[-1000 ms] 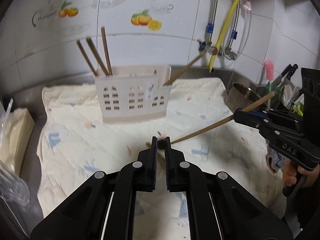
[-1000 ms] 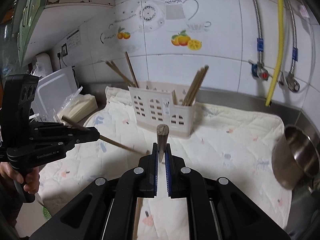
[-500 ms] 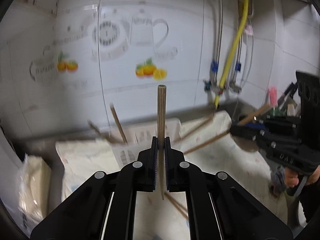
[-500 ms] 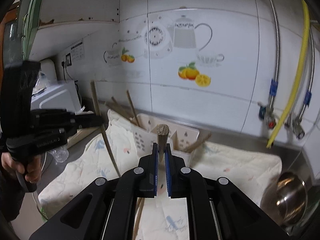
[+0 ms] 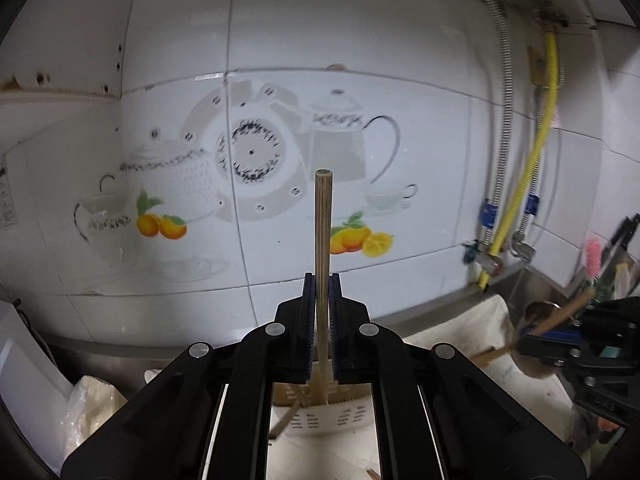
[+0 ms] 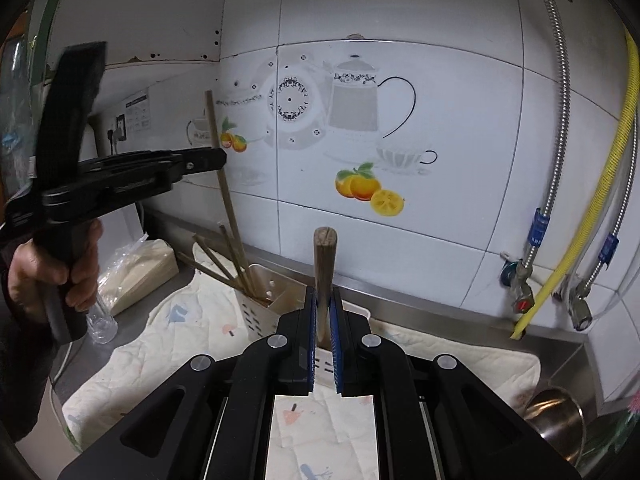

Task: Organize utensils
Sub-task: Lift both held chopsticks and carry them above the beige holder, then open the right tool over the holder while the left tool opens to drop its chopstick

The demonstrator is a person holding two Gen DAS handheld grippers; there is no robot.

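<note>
Left claw [image 5: 322, 280] closed on an upright wooden chopstick [image 5: 322, 224], lower end dipping into the cream slotted utensil holder [image 5: 320, 416] directly below; upper end standing free against the tiled wall [image 5: 420, 60]. Seen from the right wrist view, same left claw [image 6: 219, 159] clamped near the top third of that chopstick [image 6: 224, 184], held high at the left by a hand [image 6: 60, 272] on the pistol grip. Right claw [image 6: 323, 300] shut on a second, thicker chopstick [image 6: 325, 256], butt end up, poised just near side of the utensil holder [image 6: 260, 312]; whether its tip had entered a compartment could not be told. In the left wrist view, right claw [image 5: 532, 344] blurred at the far right edge, gripping its slanted chopstick [image 5: 552, 320].

Several more chopsticks [image 6: 224, 260] leaning leftward in the holder's left compartment. Holder standing on a pale printed cloth [image 6: 152, 360] spread over the steel desk [image 6: 176, 276]. Wrapped cream bundle [image 6: 140, 268] at the left, beside the cloth. Steel pot [image 6: 556, 420] at the near right corner, off the cloth. Behind all, teapot-and-orange decal [image 6: 352, 112] on the wall tiles; yellow hose [image 6: 588, 208] and braided metal hose [image 6: 560, 100] running down to valves at the far right.
</note>
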